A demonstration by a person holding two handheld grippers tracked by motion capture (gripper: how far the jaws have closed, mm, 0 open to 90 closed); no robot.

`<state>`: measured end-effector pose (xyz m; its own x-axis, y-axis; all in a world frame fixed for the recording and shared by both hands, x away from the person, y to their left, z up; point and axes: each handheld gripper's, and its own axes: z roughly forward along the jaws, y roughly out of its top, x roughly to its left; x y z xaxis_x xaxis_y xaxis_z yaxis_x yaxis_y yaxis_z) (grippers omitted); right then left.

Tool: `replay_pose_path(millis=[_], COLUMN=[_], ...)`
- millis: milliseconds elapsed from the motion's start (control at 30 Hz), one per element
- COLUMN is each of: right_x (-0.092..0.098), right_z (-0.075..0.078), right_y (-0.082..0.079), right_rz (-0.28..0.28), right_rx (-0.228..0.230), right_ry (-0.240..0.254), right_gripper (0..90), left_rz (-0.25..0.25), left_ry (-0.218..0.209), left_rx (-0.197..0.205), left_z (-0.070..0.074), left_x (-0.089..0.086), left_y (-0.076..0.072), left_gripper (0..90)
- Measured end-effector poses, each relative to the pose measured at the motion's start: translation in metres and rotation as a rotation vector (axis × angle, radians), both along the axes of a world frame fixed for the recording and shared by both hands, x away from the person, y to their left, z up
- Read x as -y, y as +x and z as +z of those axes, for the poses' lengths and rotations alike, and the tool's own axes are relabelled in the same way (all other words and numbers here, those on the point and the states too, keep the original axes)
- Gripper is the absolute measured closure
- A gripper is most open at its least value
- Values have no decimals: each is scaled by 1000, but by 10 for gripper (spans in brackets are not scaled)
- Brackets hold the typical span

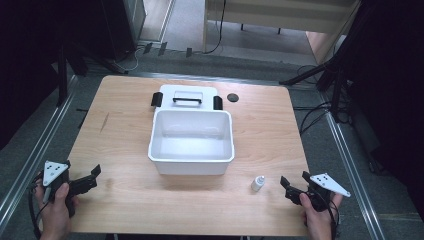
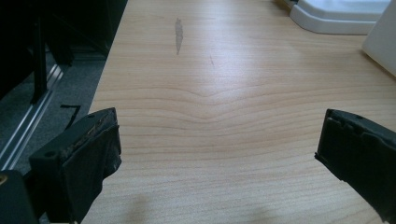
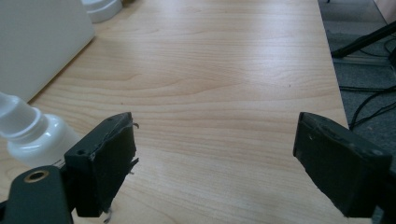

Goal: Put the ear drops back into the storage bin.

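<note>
Both tools, left tool (image 1: 94,176) and right tool (image 1: 286,186), spread empty; right gripper view shows the small white plastic bottle (image 3: 28,133) beside its jaw, near the white plastic bin (image 1: 191,142).

A white bin (image 1: 191,161), its white lid (image 1: 187,95) with black handle and clips, and a small white bottle (image 1: 258,183) left of the right gripper's black fingers (image 3: 105,161) sit on pale wood-grain table (image 1: 125,195)

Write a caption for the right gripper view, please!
Open right gripper beside a small white bottle on the wooden table.
</note>
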<state>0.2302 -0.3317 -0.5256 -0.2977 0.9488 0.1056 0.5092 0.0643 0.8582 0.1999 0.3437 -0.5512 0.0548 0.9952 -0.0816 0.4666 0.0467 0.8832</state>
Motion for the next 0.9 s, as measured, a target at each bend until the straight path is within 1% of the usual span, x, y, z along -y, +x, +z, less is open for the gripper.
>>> replay_pose_path(millis=[33,67,100,133,167,200,233,267,333,367,400,467,533,567,600,633,667,700,733,767,800,833,867,900], right_x=[-1,-3,-3,-5,-5,-7,-7,-9,-11,-12,-12,-14,-17,-18,-21,-21,-22,-27,-29,-29,-32,-38,-38,-40], right_z=[4,12,12,20,20,27,27,32,36,38,38,42,45,46,48,48,49,51,52,52,52,52,52,52], right_y=[0,1,1,2,2,5,5,7,10,11,11,16,21,24,28,28,29,34,36,36,39,43,43,45], right_rz=[14,40,40,63,63,88,88,113,138,148,148,167,175,182,199,199,207,233,246,246,256,291,291,311], right_rx=[-7,-24,-24,-35,-35,-53,-53,-80,-103,-117,-117,-163,-228,-252,-298,-298,-317,-376,-404,-404,-439,-512,-512,-545], right_ry=[-16,-49,-49,-78,-78,-110,-110,-141,-171,-181,-181,-215,-235,-261,-295,-295,-310,-348,-370,-370,-390,-432,-432,-459], right_gripper=[126,126,126,125,125,126,126,126,127,127,127,128,129,130,132,132,131,131,131,131,132,132,132,132], left_rz=[0,0,0,0,1,1,1,1,0,0,1,0,0,0,0,0,-1,0,0,0,0,-1,-1,-1], left_ry=[0,1,1,1,1,0,0,1,3,3,3,2,2,3,3,3,4,3,3,3,3,4,4,3], left_rx=[1,1,1,1,2,2,2,1,1,1,2,1,0,0,0,0,1,0,-1,-1,0,0,0,0], left_z=[0,0,0,0,0,0,0,0,0,0,0,0,0,0,0,0,0,0,0,0,0,0,0,0], left_x=[0,0,0,0,0,0,0,0,0,0,0,0,0,0,0,0,0,0,0,0,0,0,0,0], left_y=[0,0,0,0,0,0,0,0,0,0,0,0,0,0,0,0,0,0,0,0,0,0,0,0], left_gripper=[1,1,1,1,1,1,1,1,1,1,1,1,1,1,1,1,1,1,1,1,1,1,1,1])
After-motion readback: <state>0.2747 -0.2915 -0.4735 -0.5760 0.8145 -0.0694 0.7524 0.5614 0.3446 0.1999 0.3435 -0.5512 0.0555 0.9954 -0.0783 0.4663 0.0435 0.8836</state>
